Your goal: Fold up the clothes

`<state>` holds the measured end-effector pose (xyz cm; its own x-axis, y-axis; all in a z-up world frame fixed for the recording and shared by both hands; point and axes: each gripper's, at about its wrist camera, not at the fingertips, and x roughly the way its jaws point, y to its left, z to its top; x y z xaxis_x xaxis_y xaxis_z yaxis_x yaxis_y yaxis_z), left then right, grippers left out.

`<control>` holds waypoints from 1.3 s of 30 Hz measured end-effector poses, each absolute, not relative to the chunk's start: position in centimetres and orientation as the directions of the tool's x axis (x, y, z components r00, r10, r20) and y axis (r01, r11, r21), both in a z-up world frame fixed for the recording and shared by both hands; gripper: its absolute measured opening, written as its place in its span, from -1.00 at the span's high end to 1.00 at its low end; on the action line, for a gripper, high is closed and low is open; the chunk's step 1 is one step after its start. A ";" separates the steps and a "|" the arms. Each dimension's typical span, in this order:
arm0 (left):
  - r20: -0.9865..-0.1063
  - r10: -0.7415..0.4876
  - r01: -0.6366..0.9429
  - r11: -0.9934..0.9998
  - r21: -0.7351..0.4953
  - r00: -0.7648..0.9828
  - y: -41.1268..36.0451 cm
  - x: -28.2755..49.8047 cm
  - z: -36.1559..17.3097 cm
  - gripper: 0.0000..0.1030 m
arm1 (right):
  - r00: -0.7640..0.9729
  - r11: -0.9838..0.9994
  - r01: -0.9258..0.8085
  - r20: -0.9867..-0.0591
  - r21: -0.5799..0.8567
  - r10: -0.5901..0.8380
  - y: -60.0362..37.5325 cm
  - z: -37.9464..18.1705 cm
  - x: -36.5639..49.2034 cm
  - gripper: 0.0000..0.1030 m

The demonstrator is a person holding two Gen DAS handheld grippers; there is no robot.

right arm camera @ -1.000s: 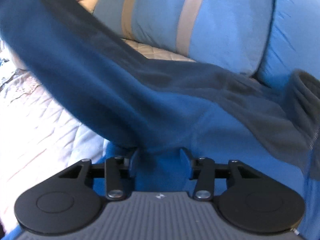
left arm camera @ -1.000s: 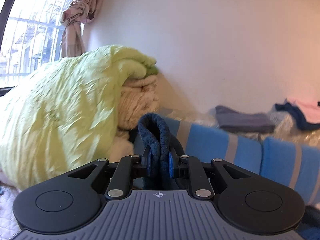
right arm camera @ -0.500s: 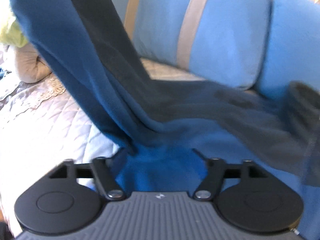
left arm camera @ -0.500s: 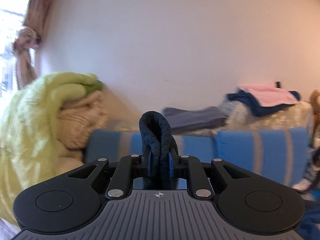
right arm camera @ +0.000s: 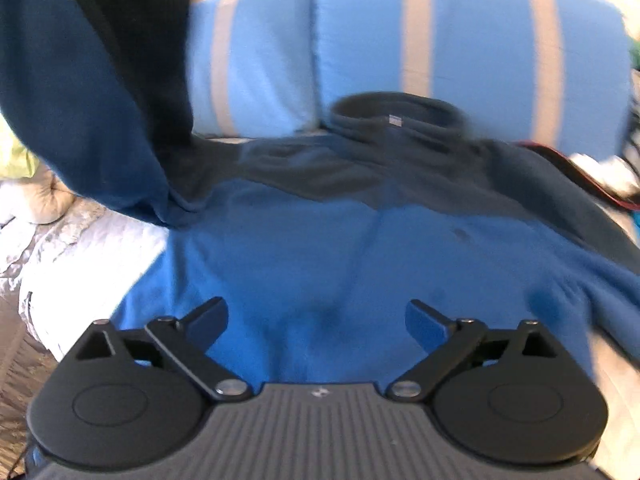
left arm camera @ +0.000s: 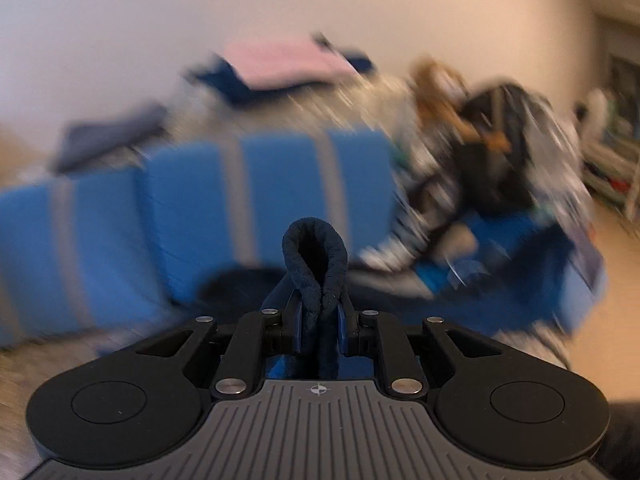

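A blue fleece sweater (right arm camera: 320, 248) with a dark navy yoke and collar (right arm camera: 396, 114) lies spread on the bed in front of striped blue pillows (right arm camera: 460, 40). My right gripper (right arm camera: 316, 316) hovers over its lower body. Its jaws are opening wide and nothing sits between them. One sleeve (right arm camera: 80, 100) rises off the bed at the upper left. In the blurred left wrist view, my left gripper (left arm camera: 318, 312) is shut on the dark sleeve cuff (left arm camera: 314, 252), which loops up above the pads.
A white quilted bedspread (right arm camera: 80, 248) lies left of the sweater, with a lime green blanket (right arm camera: 12, 160) at the edge. Behind the pillows (left arm camera: 260, 184) sit folded pink and navy clothes (left arm camera: 280, 68), a grey folded piece (left arm camera: 112, 136) and a jumbled clothes heap (left arm camera: 492, 160).
The right jaws spread wide, let go of the sweater's fabric and drew back, bringing the collar into view. The left gripper swung right past the green duvet, cuff still clamped.
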<state>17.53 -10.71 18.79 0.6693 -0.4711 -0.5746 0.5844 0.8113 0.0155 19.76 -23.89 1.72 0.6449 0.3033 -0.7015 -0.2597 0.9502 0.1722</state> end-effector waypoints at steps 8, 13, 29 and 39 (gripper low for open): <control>-0.834 -0.297 0.594 0.803 0.046 0.465 -21.9 18.5 0.3 0.52 | 0.638 0.983 -0.184 -0.763 -0.023 0.102 -30.5 -0.5 14.2 -0.95; -0.818 -0.405 0.612 0.786 -0.082 0.410 -19.6 17.4 0.2 0.09 | 0.624 0.981 -0.194 -0.773 -0.011 0.115 -32.7 -0.7 12.6 -0.96; -0.708 -0.352 0.402 0.910 -0.105 0.612 -1.5 14.8 3.3 -0.42 | 0.483 0.773 -0.047 -0.663 0.633 0.572 -37.1 -3.0 13.6 -0.94; -0.767 -0.339 0.297 0.933 -0.202 0.545 1.4 15.3 0.5 -0.42 | 0.505 0.610 0.162 -0.597 0.775 0.623 -39.4 -6.3 15.8 -0.94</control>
